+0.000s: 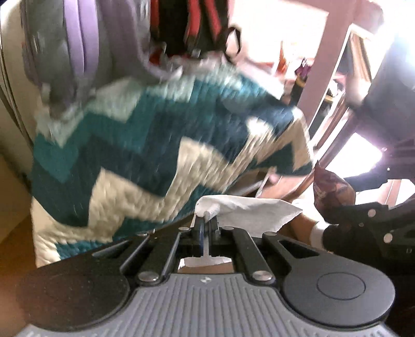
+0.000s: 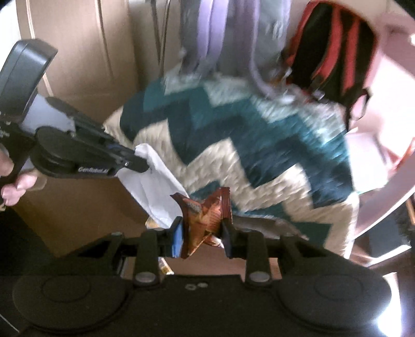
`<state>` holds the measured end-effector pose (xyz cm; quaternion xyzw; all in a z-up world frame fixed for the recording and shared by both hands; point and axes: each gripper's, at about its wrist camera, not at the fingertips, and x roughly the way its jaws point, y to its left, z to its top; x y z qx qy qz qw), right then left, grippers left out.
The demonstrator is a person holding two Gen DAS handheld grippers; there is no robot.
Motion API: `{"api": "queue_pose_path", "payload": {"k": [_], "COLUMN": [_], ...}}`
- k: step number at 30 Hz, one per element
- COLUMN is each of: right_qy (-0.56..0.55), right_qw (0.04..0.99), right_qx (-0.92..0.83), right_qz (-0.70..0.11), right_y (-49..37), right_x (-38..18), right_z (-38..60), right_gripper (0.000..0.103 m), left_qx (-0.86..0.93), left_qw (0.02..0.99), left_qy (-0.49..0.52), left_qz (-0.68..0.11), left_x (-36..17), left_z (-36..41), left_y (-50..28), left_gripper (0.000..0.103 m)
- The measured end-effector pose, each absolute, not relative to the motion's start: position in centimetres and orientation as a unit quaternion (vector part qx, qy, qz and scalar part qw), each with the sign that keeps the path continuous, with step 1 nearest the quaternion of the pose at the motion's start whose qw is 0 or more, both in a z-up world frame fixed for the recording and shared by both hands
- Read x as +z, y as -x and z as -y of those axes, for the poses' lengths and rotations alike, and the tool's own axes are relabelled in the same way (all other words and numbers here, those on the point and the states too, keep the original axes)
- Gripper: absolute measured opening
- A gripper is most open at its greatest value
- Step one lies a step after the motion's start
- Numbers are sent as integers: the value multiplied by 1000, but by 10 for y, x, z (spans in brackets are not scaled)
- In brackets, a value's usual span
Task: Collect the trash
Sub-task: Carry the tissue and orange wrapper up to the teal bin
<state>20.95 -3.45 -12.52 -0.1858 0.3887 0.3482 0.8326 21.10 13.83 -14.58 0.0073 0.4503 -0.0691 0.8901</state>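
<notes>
Both trash items are in hand and off the surface. Crumpled brown snack wrapper (image 2: 205, 220) sits pinched between my right gripper (image 2: 202, 233) pads, jaws narrow, squeezed across the wrapper's middle. White tissue (image 1: 249, 210) is clamped in my left gripper (image 1: 206, 220), jaws nearly fully together, grabbing only one corner; the rest hangs loose to the side. Right wrist view confirms it: the sheet droops below the fingertips, its lower edge just beside the wrapper.

Behind both is a teal and cream zigzag blanket (image 1: 145, 145) over a seat, backpacks (image 1: 186, 23) above it, and cardboard (image 2: 83, 51) on the left. Frames are smeared, so both tongs look to be mid-swing.

No bin visible in either view, so I can't tell where the drop point is. My read: step in hand is carry to disposal.

To do it well:
- keep steady squeeze on both, no easing until over the bin
- tissue grip is marginal, corner only, so move smoothly and avoid snagging the blanket
- keep the two tongs apart so the hanging sheet doesn't wrap the wrapper
- release one at a time, low
</notes>
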Motion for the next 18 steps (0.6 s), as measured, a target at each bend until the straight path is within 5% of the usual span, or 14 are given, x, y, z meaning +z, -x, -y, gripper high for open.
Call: {"api": "queue_pose_path", "payload": {"k": [18], "right_qy": [124], "right_qw": [925], "right_qx": [253], "right_qz": [-254], "right_y": [-166], "right_x": [62], "right_z": [220], "right_gripper": [29], "left_qx": [-111], "left_qw": [946], "left_qy": [-59], "left_qz": [-297], "left_x": [69], "left_z": [35], "left_y": [-192], "left_gripper": [3]}}
